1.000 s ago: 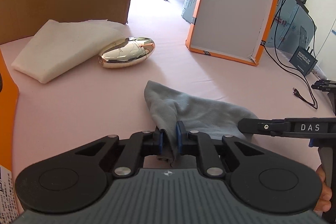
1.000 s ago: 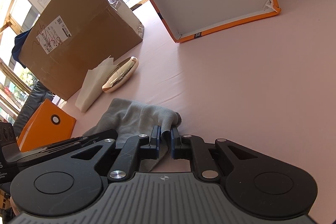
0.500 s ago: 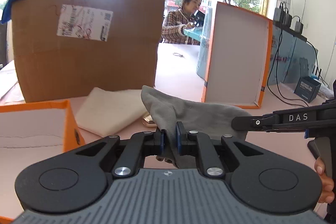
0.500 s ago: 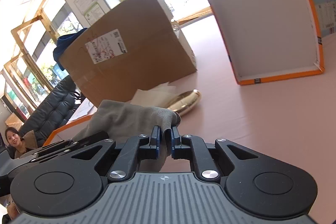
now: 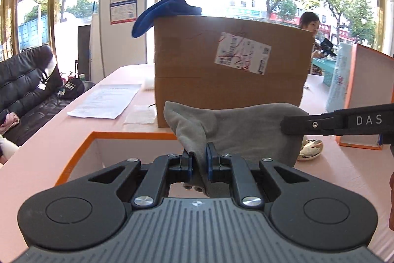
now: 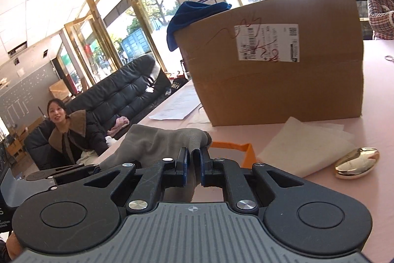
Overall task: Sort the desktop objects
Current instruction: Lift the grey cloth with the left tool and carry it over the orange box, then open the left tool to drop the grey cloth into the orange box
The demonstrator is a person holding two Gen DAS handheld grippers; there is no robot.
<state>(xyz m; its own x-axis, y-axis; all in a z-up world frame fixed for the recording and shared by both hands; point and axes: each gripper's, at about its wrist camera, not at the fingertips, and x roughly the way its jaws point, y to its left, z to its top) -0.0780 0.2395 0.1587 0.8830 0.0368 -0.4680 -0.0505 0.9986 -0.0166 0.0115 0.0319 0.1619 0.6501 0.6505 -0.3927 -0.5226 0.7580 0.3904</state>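
Note:
A grey cloth (image 5: 236, 130) hangs in the air, stretched between both grippers. My left gripper (image 5: 199, 159) is shut on one corner of it, above the open orange-rimmed box (image 5: 81, 152). My right gripper (image 6: 194, 159) is shut on another corner of the grey cloth (image 6: 157, 139); its finger (image 5: 339, 121) reaches in from the right in the left wrist view. A shiny gold oval object (image 6: 357, 163) lies on the pink table (image 6: 369, 201) at the right, next to a folded white cloth (image 6: 305, 147). The same gold object (image 5: 310, 152) peeks out behind the grey cloth.
A large cardboard box (image 5: 229, 73) with a blue cloth (image 5: 162, 11) on top stands behind. An upright orange-edged box lid (image 5: 369, 95) stands at the right. Papers (image 5: 106, 100) lie at the left. A black sofa (image 6: 118, 95) and a seated person (image 6: 66, 130) are beyond the table edge.
Both grippers have lifted the grey cloth off the table and swung left, so it now hangs over the orange-rimmed box. Both stay shut on it.

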